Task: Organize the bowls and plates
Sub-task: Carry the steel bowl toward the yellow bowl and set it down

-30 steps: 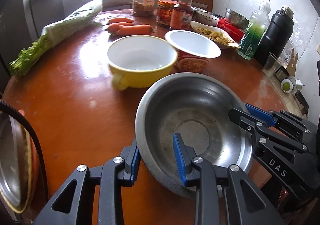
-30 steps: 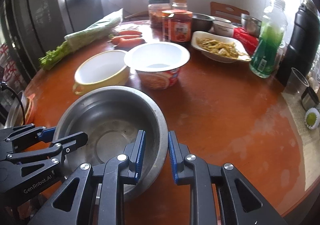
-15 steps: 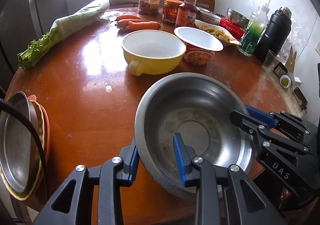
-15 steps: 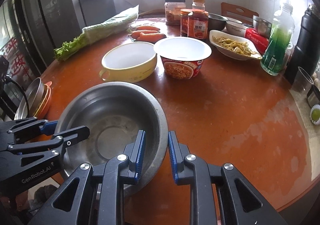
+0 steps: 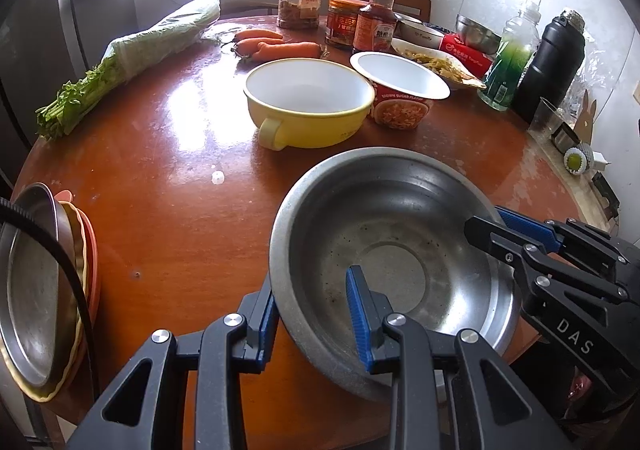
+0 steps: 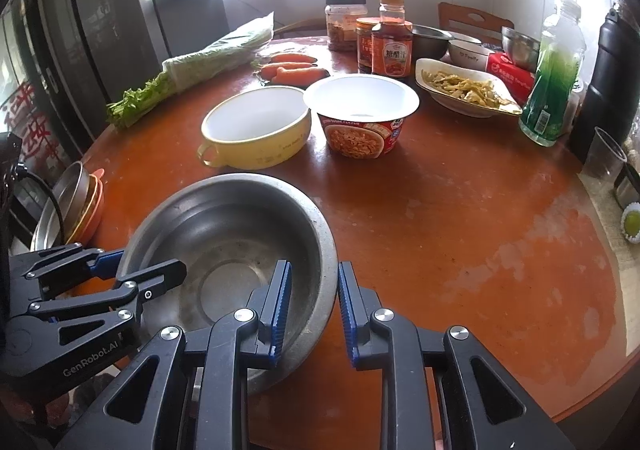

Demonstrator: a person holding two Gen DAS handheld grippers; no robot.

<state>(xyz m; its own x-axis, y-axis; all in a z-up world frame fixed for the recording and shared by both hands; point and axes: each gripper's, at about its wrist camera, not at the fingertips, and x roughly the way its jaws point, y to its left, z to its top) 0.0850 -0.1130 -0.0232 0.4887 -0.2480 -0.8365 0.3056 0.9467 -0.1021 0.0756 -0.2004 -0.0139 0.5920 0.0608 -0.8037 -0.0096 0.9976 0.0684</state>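
At lower centre of both views, I hold the steel bowl (image 5: 392, 250) over the tabletop (image 5: 168, 177): my left gripper (image 5: 312, 314) and right gripper (image 6: 312, 306) each pinch its rim between their fingers. Plates (image 5: 44, 290) sit stacked at lower left; a yellow bowl (image 5: 308, 105) sits above centre.

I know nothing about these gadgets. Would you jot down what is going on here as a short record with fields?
Setting: round wooden table
Held item: steel bowl, empty
Left gripper: jaws straddle the bowl's near rim
Right gripper: jaws straddle the bowl's rim on the opposite side
Other bowls: yellow bowl, noodle cup, standing side by side
Plates: plate stack at the table's left edge
Food: carrots, bagged greens
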